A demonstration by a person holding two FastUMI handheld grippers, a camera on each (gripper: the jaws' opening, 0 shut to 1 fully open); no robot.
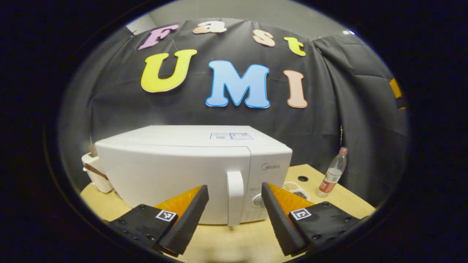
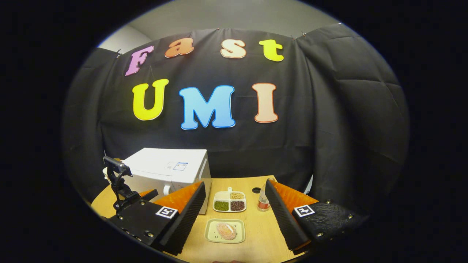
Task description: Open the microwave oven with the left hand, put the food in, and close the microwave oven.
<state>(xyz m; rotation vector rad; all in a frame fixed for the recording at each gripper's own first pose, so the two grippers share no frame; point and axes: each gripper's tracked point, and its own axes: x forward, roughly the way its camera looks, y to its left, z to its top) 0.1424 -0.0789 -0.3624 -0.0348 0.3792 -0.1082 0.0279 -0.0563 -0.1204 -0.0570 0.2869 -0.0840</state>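
Microwave oven (image 1: 182,171) sits dead ahead, door closed; left gripper (image 1: 234,204), fingers spread wide, frames its stiff white handle (image 1: 235,197) — grab there, it looks rigid and smooth.

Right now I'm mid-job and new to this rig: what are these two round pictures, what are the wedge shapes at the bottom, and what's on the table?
Each picture comes from a camera riding on a handheld gripper, looking forward along its two foam-lined jaws; those are the wedges.

Left gripper view: the left gripper is open and holds nothing, its jaws either side of the handle of the white microwave, whose door is shut. A bottle stands to the right.

Right gripper view: the right gripper is open and empty too, pointing at the wooden table. Between its jaws lie a small tray of food and, behind it, a divided dish of beans. The microwave sits to the left.
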